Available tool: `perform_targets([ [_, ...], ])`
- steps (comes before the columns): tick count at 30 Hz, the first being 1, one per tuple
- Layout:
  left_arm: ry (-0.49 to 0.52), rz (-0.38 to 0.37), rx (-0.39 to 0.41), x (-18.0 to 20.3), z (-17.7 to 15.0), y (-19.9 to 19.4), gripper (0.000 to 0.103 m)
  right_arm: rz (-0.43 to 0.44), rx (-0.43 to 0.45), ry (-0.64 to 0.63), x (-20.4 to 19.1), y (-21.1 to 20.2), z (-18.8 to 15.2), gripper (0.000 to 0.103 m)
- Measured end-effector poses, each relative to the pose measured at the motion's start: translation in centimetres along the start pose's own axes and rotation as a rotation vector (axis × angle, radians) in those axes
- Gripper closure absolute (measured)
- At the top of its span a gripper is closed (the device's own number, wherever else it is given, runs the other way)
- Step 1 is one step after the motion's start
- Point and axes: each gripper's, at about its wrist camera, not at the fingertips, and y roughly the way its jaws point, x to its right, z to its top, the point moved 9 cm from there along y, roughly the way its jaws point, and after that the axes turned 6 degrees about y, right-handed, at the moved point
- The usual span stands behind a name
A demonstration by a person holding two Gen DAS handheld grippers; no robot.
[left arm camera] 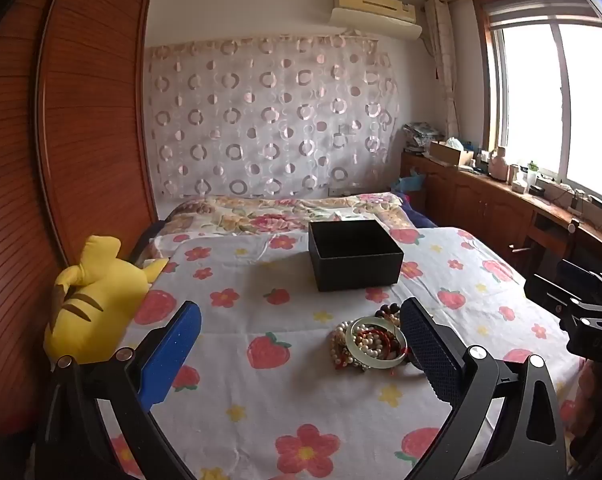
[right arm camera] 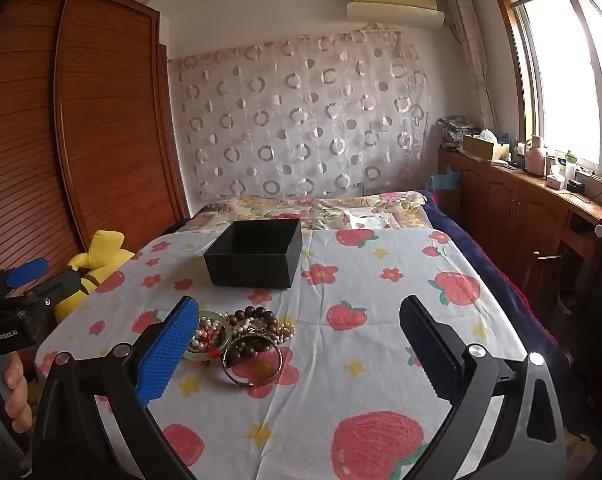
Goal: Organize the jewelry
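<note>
**Both claws poised over the jewelry heap, nothing picked yet**

Nearest me, the left claw [left arm camera: 301,336] and the right claw [right arm camera: 299,338] both hang above the bed [right arm camera: 381,368] with their jaws spread wide and nothing between them. Just past their tips lies the jewelry pile [right arm camera: 241,336]: a pale jade bangle [left arm camera: 375,343] tangled with pearl strands, dark wooden beads [right arm camera: 257,314] and a metal bangle [right arm camera: 253,362] at its near edge. Beyond the pile, apart from it, stands the open black box [left arm camera: 355,254], which looks empty from here.

My guess is the first grasp is about to begin. The metal bangle sits loosest, so I'd take it first, pinching its rim and lifting straight up. Pearls snagged in the jade bangle could drag along. A yellow plush toy [left arm camera: 97,300] lies off at the bed's left edge.
</note>
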Motion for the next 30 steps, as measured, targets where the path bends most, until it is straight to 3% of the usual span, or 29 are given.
perform_targets([
  [30,-0.003,-0.002,0.005,-0.04,0.01,0.11,0.007,0.002,0.000,0.001,-0.02,0.01,0.12,0.002],
])
